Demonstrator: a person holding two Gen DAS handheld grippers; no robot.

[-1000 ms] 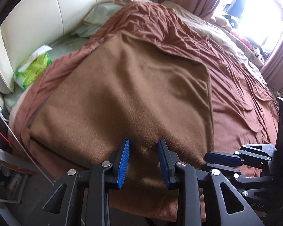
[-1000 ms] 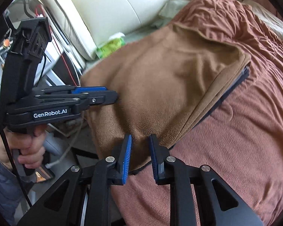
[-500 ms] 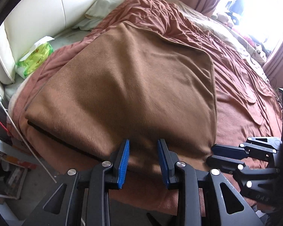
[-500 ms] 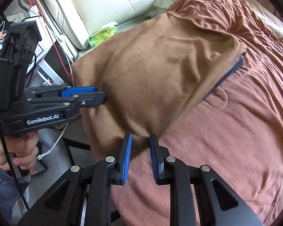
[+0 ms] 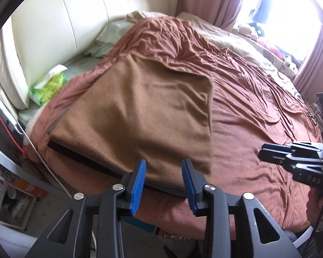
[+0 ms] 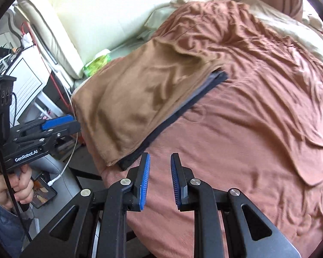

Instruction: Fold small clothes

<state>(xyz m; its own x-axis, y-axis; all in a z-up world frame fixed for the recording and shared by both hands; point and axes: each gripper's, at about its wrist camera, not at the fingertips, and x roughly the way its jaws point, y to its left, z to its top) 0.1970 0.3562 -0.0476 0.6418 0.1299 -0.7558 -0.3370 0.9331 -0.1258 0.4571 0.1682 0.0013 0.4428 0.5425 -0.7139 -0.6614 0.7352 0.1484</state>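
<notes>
Left gripper [image 5: 163, 179]: black frame, blue ribbed pads; jaws apart by a moderate gap and just been opening, nothing clamped; the near edge of the folded garment shows between and beyond the pads, whether touching cannot be told. Right gripper [image 6: 159, 179]: same build; jaws apart by a narrower gap, empty, over bare bedspread just right of the garment's near corner. Folded garment [image 5: 137, 116]: tan, soft, short-napped fleece-like cloth, roughly rectangular, lying flat on the near-left part of the bed, long axis running from the near edge toward the far headboard; dark grey-navy layers show under the tan top along its right and near edges [image 6: 178, 111]; top face lightly rippled toward the far end. Bedspread [image 5: 258, 111]: rust-brown, thin, heavily creased, covering most of the bed. Headboard [image 5: 71, 21]: cream, padded, leather-like, with vertical seams, at far left. Tissue pack [image 5: 48, 86]: green and white soft plastic, beside the headboard, left of the garment. Pillow [image 5: 109, 36]: pale green, far side. Hand [image 6: 15, 185]: gripping the left gripper's handle, lower left in the right wrist view.
</notes>
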